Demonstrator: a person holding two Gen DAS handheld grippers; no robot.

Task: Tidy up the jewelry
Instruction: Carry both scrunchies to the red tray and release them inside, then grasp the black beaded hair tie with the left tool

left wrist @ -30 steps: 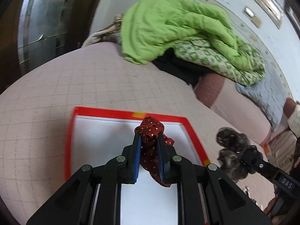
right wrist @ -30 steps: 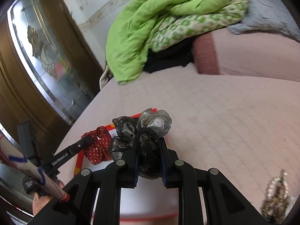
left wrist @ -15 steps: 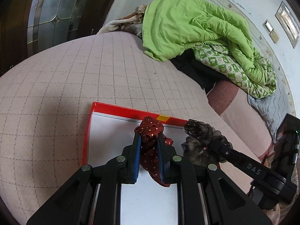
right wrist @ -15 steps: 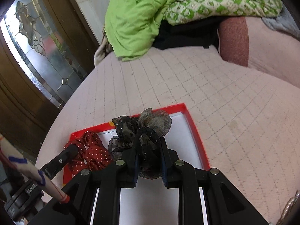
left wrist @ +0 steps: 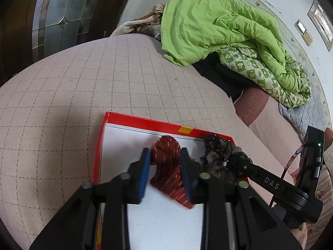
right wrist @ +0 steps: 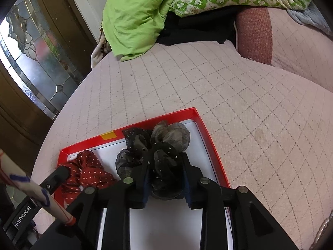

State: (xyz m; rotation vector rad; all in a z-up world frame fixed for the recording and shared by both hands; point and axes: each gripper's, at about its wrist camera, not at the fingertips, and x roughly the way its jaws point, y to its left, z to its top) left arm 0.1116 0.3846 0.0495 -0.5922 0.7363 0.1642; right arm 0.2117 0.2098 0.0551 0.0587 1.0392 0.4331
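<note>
Left wrist view: the left tongs (left wrist: 165, 162) are opening over the red tray (left wrist: 145, 123) lying on the pink quilted bed (left wrist: 62, 95), with the red dotted scrunchie (left wrist: 166, 166) sitting between the spreading pads, seemingly loose. Just to its right, the dark sheer scrunchie (left wrist: 218, 156) is lying in the tray. In the right wrist view, the right tongs (right wrist: 165, 166) are likewise opening around that dark scrunchie, the pads appearing slack. A green quilt (right wrist: 135, 14) is lying behind.

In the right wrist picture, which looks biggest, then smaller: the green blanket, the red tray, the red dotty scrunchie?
1. green blanket
2. red tray, close behind, and nearer the camera, so unsure
3. red dotty scrunchie, clearly smallest
</note>
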